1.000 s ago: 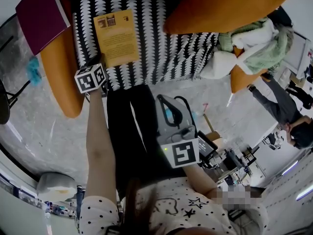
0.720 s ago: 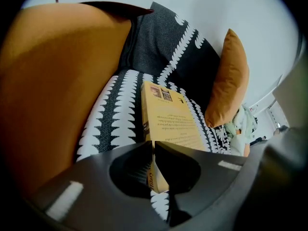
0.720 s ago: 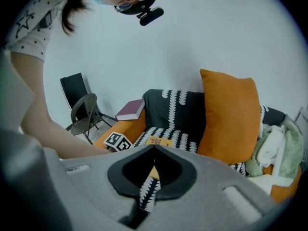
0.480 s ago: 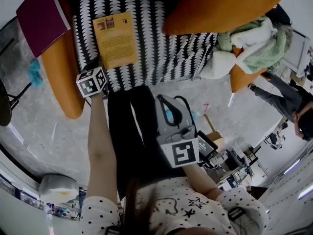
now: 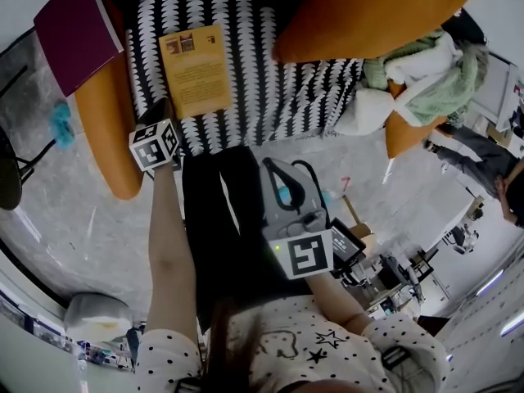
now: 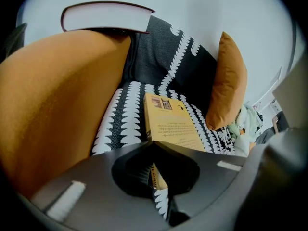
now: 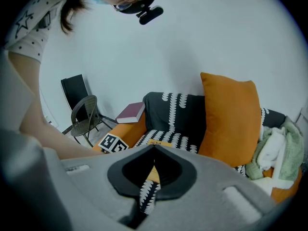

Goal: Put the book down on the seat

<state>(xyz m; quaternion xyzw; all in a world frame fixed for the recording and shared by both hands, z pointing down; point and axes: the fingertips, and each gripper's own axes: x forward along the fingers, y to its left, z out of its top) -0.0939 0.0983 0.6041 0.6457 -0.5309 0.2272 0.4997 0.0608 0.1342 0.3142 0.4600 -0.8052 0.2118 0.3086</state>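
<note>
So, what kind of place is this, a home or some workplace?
Probably a lab or office with a lounge corner, not a home. The sofa with its orange cushion and the yellow book on its seat look homely, but it stands on a polished hard floor near open workbenches with equipment.

The book (image 5: 195,70) is lying flat on the seat (image 5: 270,80), toward its left side. The second book (image 5: 75,31) is resting on the armrest (image 5: 106,129), left of the seat. The cushion (image 5: 368,11) is standing at the right, with clothes (image 5: 426,76) beyond it.
</note>
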